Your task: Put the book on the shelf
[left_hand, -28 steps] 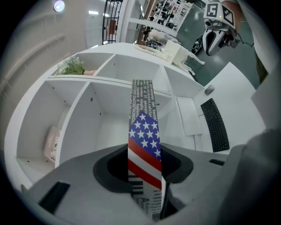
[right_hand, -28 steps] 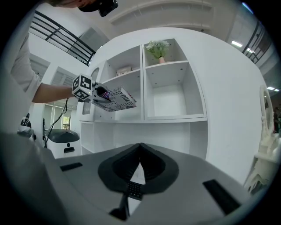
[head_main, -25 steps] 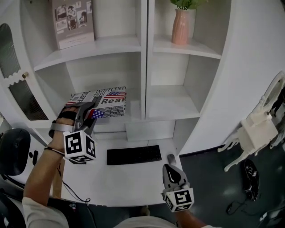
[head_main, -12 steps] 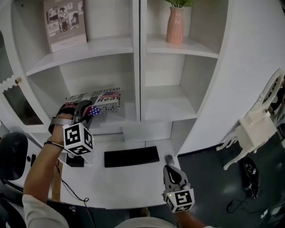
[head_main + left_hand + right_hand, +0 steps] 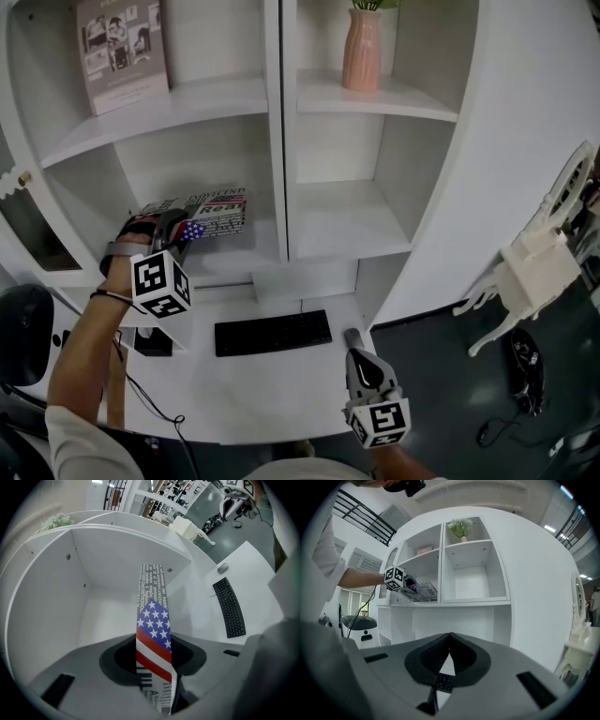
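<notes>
The book (image 5: 208, 215), a flat volume with newsprint lettering and a stars-and-stripes cover, lies level inside the lower left shelf compartment (image 5: 225, 258). My left gripper (image 5: 174, 229) is shut on the book's near edge; in the left gripper view the book (image 5: 152, 620) runs edge-on from between the jaws into the white compartment. My right gripper (image 5: 361, 352) hangs low over the desk, shut with nothing in it. In the right gripper view the book (image 5: 423, 591) and the left gripper's marker cube (image 5: 395, 578) show at the shelf.
A black keyboard (image 5: 273, 332) lies on the white desk (image 5: 281, 384). A framed picture (image 5: 122, 52) and a pink vase (image 5: 362, 50) stand on the upper shelves. A vertical divider (image 5: 274, 141) splits the unit. A white ornate chair (image 5: 534, 267) stands at right.
The left gripper has carried the book deeper into the lower left compartment, up and away from me. The right gripper has stayed still.
</notes>
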